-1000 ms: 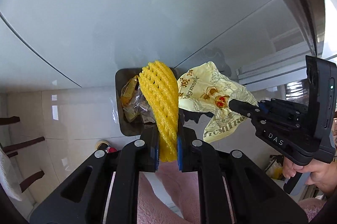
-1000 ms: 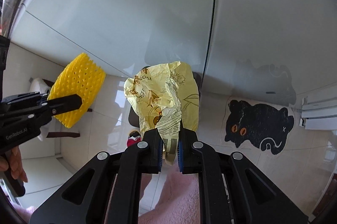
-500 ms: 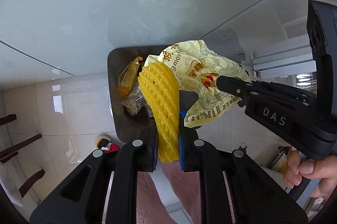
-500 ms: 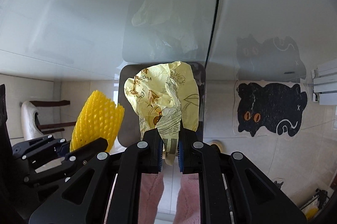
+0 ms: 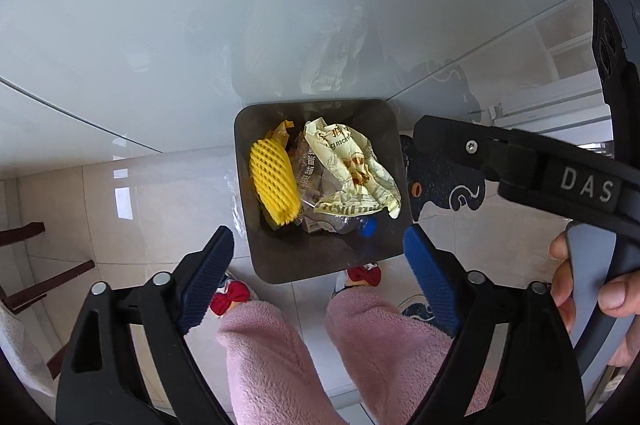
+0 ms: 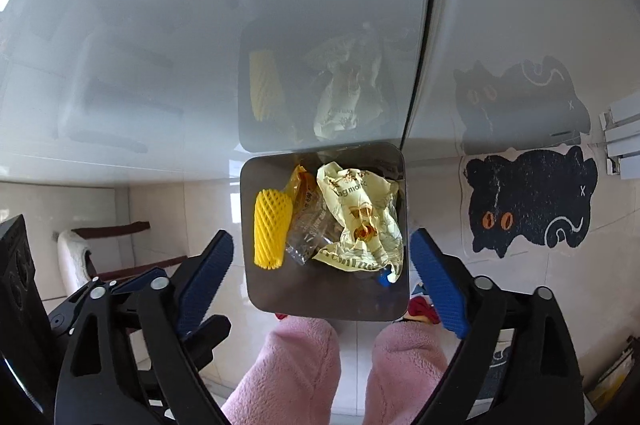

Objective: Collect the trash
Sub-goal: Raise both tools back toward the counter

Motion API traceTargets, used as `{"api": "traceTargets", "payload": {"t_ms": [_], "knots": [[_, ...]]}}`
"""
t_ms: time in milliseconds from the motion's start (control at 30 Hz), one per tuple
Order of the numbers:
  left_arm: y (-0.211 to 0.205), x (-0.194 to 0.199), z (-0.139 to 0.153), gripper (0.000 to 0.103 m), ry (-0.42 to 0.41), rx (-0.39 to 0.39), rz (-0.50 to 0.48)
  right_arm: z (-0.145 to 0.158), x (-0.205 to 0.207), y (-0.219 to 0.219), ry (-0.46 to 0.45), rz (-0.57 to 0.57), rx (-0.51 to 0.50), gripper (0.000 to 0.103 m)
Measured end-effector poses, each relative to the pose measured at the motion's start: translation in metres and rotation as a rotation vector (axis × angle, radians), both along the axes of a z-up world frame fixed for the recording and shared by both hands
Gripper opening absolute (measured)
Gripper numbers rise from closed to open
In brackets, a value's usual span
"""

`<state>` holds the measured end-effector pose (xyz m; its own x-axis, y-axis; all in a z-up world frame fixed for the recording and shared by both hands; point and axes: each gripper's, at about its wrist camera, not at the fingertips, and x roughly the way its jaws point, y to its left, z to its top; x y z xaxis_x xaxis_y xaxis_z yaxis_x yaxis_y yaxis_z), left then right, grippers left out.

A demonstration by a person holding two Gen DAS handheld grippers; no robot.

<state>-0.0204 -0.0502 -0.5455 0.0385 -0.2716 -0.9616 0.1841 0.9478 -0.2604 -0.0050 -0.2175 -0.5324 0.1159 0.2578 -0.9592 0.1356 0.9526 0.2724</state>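
- The step in hand is judged to be the release of trash into the dark square bin (image 5: 320,257), which is seen from above, standing on the tiled floor (image 5: 132,209) just below the edge of a glass surface (image 5: 200,25).
- The left gripper (image 5: 318,275) is held over the bin, pointing steeply down; its blue-padded fingers (image 5: 206,271) are spread wide and are opening, with nothing between them but the view down to the bin.
- The right gripper (image 6: 320,275) is held likewise over the bin, its fingers (image 6: 204,277) wide and opening, and nothing is gripped by them.
- The yellow foam net (image 5: 274,181) is seen lying inside the bin along its left side.
- The crumpled yellow paper wrapper (image 5: 352,177) is seen inside the bin toward its right side, resting on clear plastic wrappers (image 6: 308,229) and beside a small blue cap (image 6: 383,279).
- Both pieces are thus taken as delivered; whether they have fully settled cannot be told.
- In the left wrist view the right gripper is seen close by at the right, held in a hand (image 5: 600,305).
- A black cat-shaped mat (image 6: 528,201) lies on the floor just to the right of the bin, and pink fleece legs (image 6: 296,373) stand directly before it.
- The next move is judged to call for both grippers to be lifted clear of the bin and carried back to the surface, where any remaining trash would have to be found; none is shown on it in these views.
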Motion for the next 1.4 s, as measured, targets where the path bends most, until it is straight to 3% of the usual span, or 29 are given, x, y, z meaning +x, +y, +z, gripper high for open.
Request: {"api": "traceTargets", "payload": {"t_ms": [67, 233, 467, 700, 867, 1000, 1133, 1400], "knots": [[0.002, 0.000, 0.011, 0.095, -0.002, -0.007, 0.013, 0.008, 0.000, 0.000, -0.006, 0.002, -0.004, 0.100], [0.005, -0.009, 0.051, 0.095, -0.030, -0.028, 0.024, 0.037, -0.007, -0.005, -0.018, 0.020, -0.015, 0.100], [0.018, -0.028, 0.136, 0.095, -0.135, -0.050, 0.005, 0.124, -0.031, -0.015, -0.098, 0.036, 0.004, 0.100], [0.036, -0.033, 0.248, 0.095, -0.331, -0.124, 0.009, 0.251, -0.057, -0.029, -0.339, 0.063, 0.010, 0.100], [0.048, -0.015, 0.315, 0.095, -0.471, -0.199, 0.045, 0.326, -0.048, -0.031, -0.522, 0.074, 0.020, 0.100], [0.049, 0.008, 0.353, 0.095, -0.560, -0.202, 0.049, 0.358, -0.020, -0.030, -0.605, 0.063, 0.048, 0.100], [0.051, 0.037, 0.375, 0.095, -0.615, -0.195, 0.055, 0.372, 0.017, -0.028, -0.625, 0.042, 0.077, 0.100], [0.068, 0.111, 0.393, 0.095, -0.688, -0.110, 0.084, 0.384, 0.110, -0.015, -0.635, 0.041, 0.060, 0.100]]}}
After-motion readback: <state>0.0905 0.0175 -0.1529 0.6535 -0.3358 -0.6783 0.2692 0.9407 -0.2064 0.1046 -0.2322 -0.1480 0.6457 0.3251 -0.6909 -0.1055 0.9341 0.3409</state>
